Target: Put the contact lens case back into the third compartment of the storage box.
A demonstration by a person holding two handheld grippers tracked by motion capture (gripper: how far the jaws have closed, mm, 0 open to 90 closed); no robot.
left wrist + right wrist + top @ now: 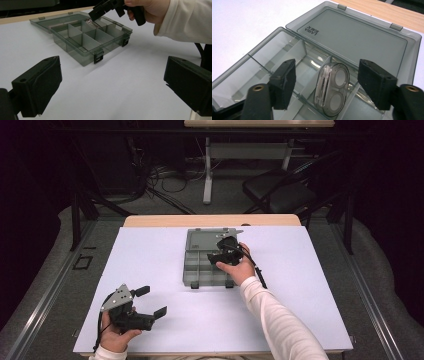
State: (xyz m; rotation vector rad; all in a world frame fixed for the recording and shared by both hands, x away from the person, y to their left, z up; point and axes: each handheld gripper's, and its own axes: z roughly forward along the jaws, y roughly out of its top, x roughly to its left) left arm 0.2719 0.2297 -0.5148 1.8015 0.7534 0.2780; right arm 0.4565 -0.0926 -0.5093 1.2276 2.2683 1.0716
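A smoky grey compartment box (196, 272) lies open at the middle of the white table, its lid (206, 240) folded flat on the far side. My right gripper (218, 257) hovers over the box's far right compartments, pointing down into it. In the right gripper view its jaws (329, 82) stand apart on either side of a small clear oval case (332, 91) with two round white discs. The case stands on edge in one compartment and neither pad touches it. My left gripper (151, 301) rests open near the table's front left with nothing between its fingers.
The box (86, 48) has several compartments split by thin dividers and two black latches on its near wall. A bare wooden strip (210, 220) runs along the table's far edge. A black chair (280, 190) and a desk frame stand on the floor beyond.
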